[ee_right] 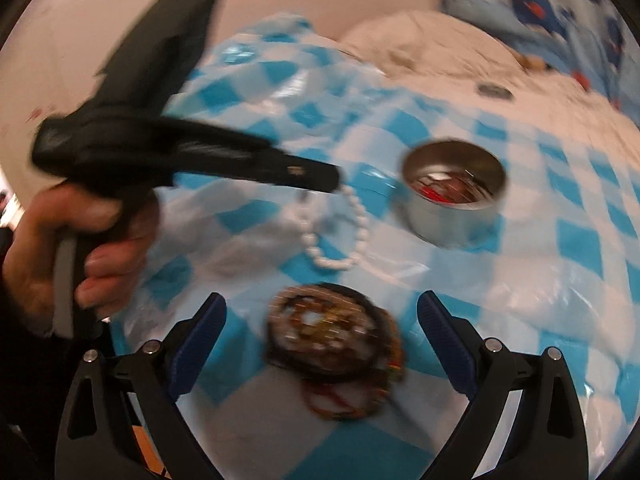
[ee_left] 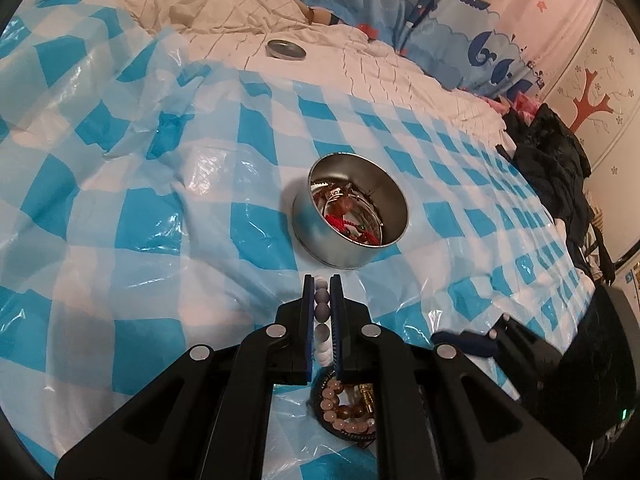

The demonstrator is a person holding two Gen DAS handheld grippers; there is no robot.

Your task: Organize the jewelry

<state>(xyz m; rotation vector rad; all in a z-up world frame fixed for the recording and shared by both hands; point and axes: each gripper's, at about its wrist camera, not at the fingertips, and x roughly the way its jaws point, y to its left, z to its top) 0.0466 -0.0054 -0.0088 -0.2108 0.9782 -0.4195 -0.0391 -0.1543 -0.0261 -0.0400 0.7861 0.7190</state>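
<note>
The left gripper [ee_left: 322, 292] has its 2 blue-padded fingers closed narrowly on a string of round white and grey beads [ee_left: 322, 312]; in the right wrist view the same white bead bracelet [ee_right: 340, 236] hangs as a loop below that gripper's tips, clear of the cloth. Just ahead of the left tips stands the round, open silver metal tin [ee_left: 350, 210], already holding red cord and several brownish and metallic pieces, so part of the sorting looks done. Its flat silver lid [ee_left: 286, 49] lies well beyond it on the cream bedding.

The right gripper [ee_right: 322, 332] is spread wide and holds nothing. Between its fingers, on the blue-and-white checked plastic sheet [ee_left: 120, 184], sits a dark round pile of pink, brown and amber bead bracelets [ee_right: 332, 336], still to be moved.

My judgement: roughly midway, with the white strand next for the tin, then the pile, then perhaps the lid.
</note>
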